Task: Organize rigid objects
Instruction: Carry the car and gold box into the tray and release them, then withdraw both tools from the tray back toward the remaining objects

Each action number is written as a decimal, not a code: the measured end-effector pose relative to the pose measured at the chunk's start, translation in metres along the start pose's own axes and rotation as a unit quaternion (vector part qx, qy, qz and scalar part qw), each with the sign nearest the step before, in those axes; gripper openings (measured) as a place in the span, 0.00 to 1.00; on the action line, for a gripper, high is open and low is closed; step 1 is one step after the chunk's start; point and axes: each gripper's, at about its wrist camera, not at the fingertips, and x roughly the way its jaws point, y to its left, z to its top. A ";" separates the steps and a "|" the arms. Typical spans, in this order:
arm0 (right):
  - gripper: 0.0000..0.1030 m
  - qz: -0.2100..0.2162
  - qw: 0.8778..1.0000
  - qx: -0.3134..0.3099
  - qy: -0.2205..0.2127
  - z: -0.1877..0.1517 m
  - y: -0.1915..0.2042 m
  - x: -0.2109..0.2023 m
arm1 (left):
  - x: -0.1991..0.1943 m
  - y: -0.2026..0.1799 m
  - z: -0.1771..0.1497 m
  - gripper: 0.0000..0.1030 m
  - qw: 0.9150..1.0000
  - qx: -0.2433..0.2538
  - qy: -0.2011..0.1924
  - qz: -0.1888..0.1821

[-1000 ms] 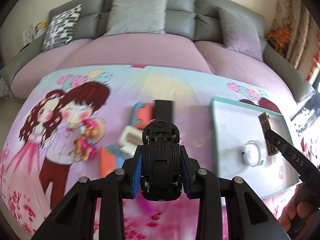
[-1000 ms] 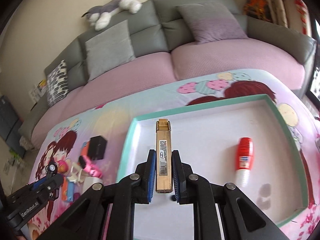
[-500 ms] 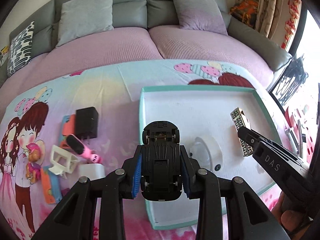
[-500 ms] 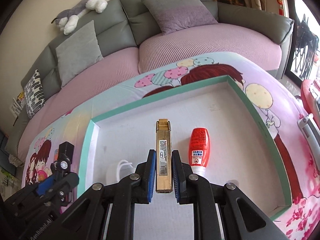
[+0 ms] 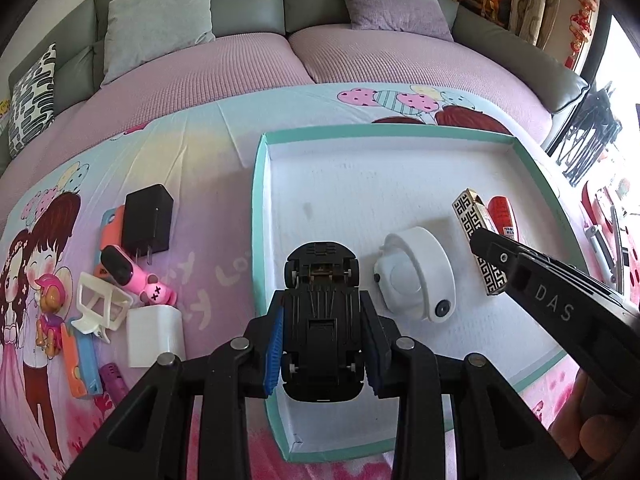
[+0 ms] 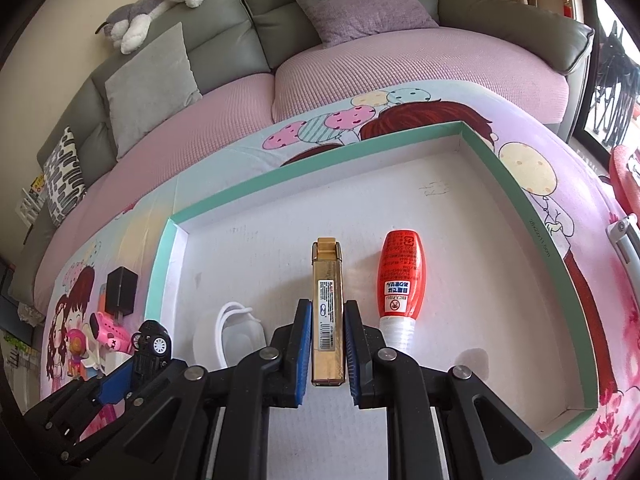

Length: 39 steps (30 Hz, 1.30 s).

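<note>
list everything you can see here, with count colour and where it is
tray: 1, white with teal rim, on the cartoon cloth
toy car: 1, black, in left gripper, over tray's near-left corner
gold box: 1, gold, in right gripper, above tray
red bottle: 1, red, lying in tray
white round device: 1, white, in tray
black charger: 1, black, on cloth left of tray
white cube: 1, white, on cloth
pink toy: 1, pink and black, on cloth
white clip: 1, white, on cloth
left gripper: 1, black, blue pads, shut on car
right gripper: 1, black, blue pads, shut on box
</note>
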 end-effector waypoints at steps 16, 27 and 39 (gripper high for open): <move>0.19 -0.014 1.000 -0.013 0.017 -0.003 0.006 0.008 | 0.005 0.005 -0.002 0.35 1.000 -0.007 0.012 0.004; 0.19 -0.003 1.000 -0.009 -0.004 -0.001 0.008 -0.001 | -0.010 0.007 0.002 0.40 1.000 -0.009 -0.005 0.003; 0.19 0.012 0.999 -0.019 -0.040 0.003 0.016 -0.014 | -0.034 0.034 0.007 0.51 0.996 -0.066 -0.050 0.014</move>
